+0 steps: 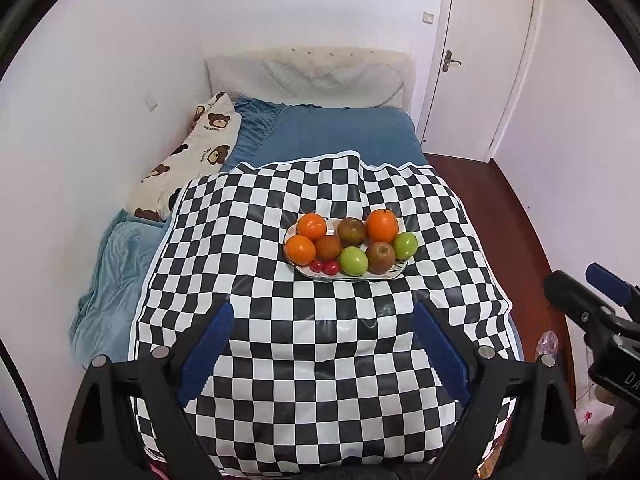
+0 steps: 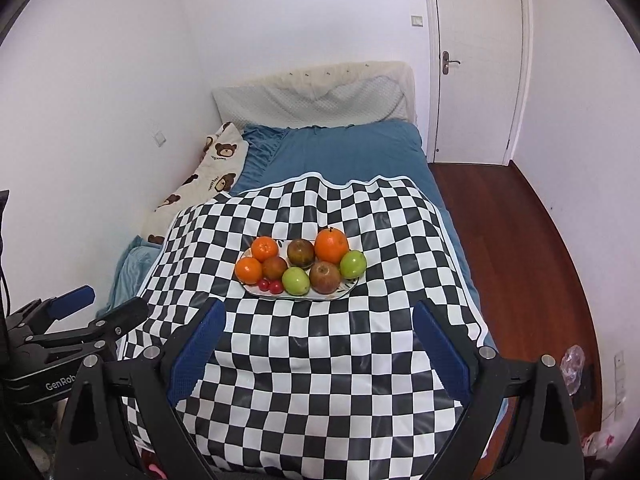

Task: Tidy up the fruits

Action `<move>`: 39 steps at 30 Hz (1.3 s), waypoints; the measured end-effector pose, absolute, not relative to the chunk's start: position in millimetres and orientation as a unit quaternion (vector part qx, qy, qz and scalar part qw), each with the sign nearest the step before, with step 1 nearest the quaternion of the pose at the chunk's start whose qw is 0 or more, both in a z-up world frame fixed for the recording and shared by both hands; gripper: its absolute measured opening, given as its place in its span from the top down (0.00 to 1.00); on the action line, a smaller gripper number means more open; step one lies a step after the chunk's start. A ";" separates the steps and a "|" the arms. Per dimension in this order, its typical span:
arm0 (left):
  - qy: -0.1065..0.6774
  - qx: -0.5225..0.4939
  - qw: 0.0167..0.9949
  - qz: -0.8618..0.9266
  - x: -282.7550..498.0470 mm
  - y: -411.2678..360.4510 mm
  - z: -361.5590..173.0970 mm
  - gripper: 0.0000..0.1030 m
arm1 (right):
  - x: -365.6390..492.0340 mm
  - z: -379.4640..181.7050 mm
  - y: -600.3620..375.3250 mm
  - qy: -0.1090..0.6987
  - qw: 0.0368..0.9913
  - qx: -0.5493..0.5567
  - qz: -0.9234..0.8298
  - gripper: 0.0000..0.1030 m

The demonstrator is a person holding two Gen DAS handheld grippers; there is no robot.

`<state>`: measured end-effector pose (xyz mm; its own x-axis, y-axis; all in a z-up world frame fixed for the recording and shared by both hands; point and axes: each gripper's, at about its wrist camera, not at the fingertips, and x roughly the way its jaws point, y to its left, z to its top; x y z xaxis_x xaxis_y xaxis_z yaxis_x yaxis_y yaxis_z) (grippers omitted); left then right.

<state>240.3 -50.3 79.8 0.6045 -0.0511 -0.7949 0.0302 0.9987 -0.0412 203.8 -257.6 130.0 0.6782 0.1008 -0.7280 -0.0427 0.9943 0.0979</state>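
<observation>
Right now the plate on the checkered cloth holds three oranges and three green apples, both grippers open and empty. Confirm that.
Not quite: the plate on the checkered cloth holds two green apples, not three, as the right wrist view shows. The three oranges stand, and the left gripper and right gripper are open and empty.

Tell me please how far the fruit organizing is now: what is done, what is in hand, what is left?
Done, apparently: every visible fruit sits on the plate atop the checkered cloth, oranges at the far side, green apples and cherry tomatoes nearer. In hand: nothing; the left gripper and right gripper are open and empty, away from the plate. Left: no loose fruit visible.
</observation>
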 end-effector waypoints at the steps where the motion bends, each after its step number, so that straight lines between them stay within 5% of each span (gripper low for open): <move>1: 0.444 -0.012 0.896 -0.023 239.5 -50.7 80.5 0.11 | 201.7 132.3 -257.8 0.399 0.916 0.035 0.039 0.06; 14: 0.436 -0.008 0.900 -0.006 232.7 -52.4 81.5 0.11 | 195.0 132.8 -257.3 0.400 0.915 0.035 0.041 0.06; 39: 0.476 0.004 0.879 0.028 325.1 -45.2 9.3 0.11 | 304.8 36.9 -261.3 0.446 0.895 0.018 0.011 0.06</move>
